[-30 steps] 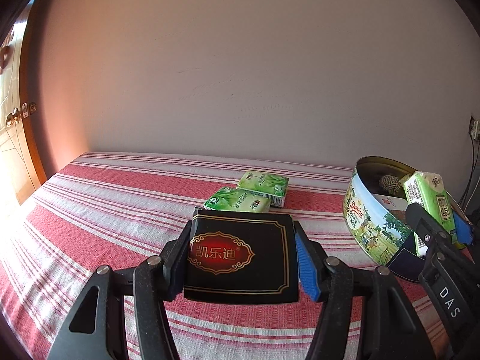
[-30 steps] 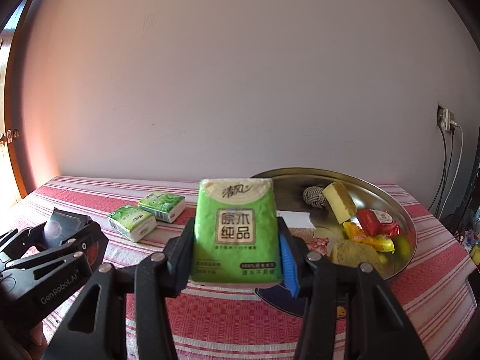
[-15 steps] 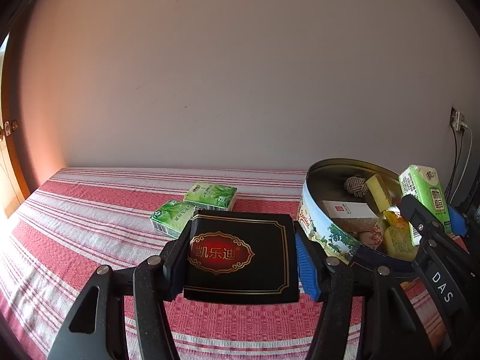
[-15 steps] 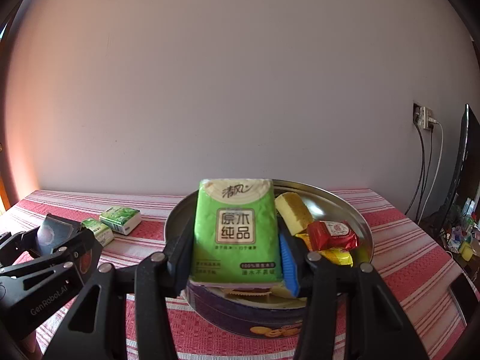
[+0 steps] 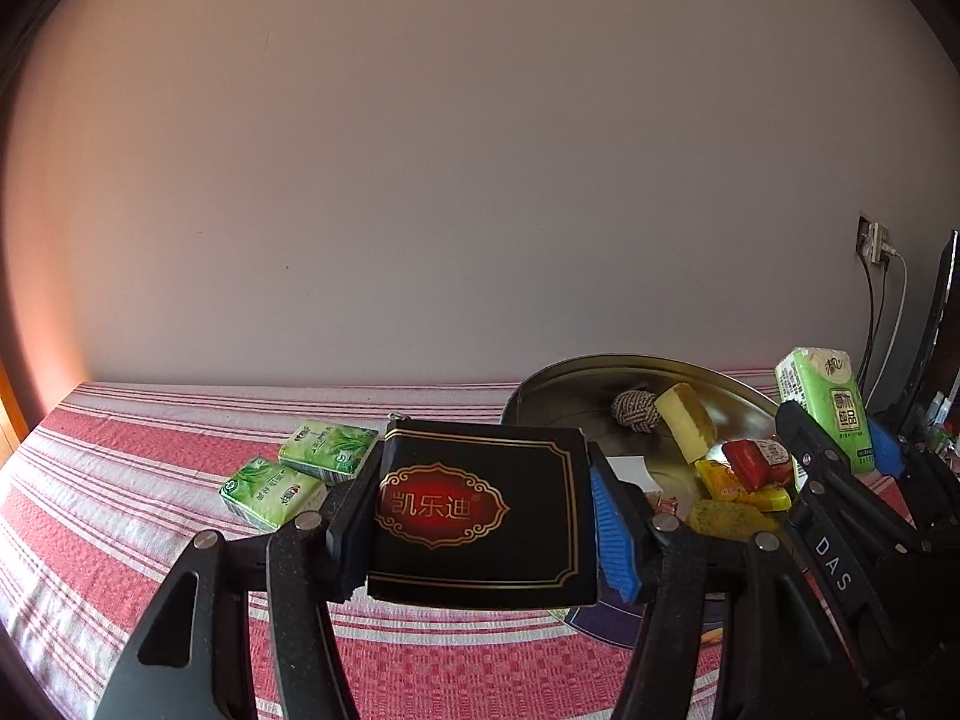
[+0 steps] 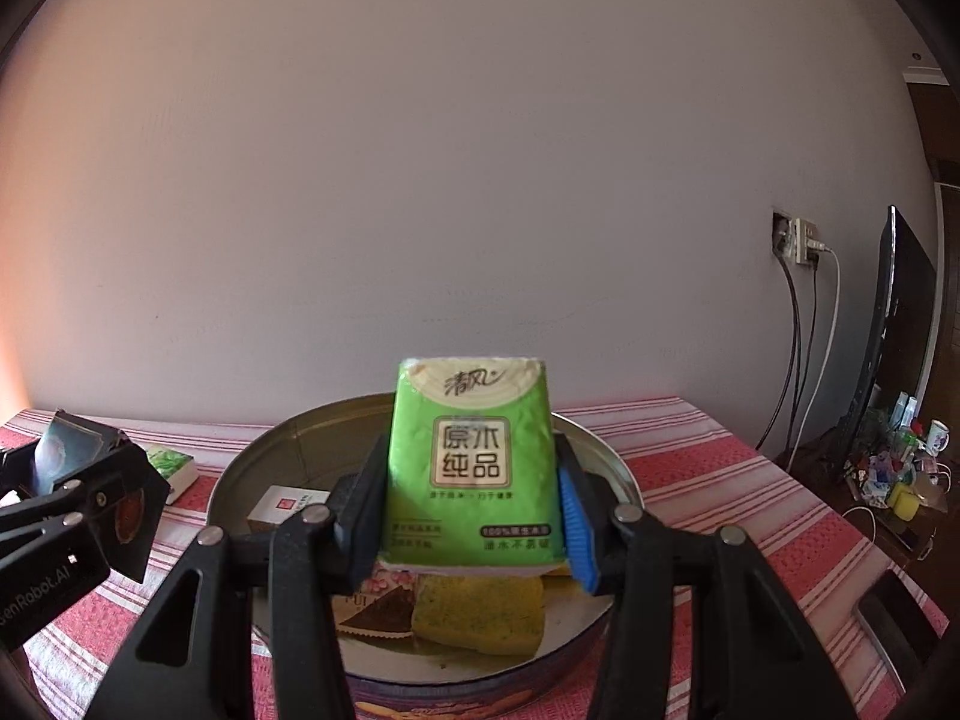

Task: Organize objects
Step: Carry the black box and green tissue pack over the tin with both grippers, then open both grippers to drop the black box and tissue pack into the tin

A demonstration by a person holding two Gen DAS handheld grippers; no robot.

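Over striped tablecloth [image 5: 108,516], black box [image 5: 480,516] between left hand-held gripper [image 5: 480,525] pads

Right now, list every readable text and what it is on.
"凯乐迪": black box in the left tongs.
"清风", "原木纯品": green tissue pack in the right tongs; its small print is blurred.
"DAS": right tongs' arm.
"GenRobot.AI", partly cut off: left tongs' arm.

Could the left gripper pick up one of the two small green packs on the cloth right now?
Probably not: the left gripper is shut on the black box, so its jaws are full. The small green packs lie unobstructed on the striped cloth, just beyond.
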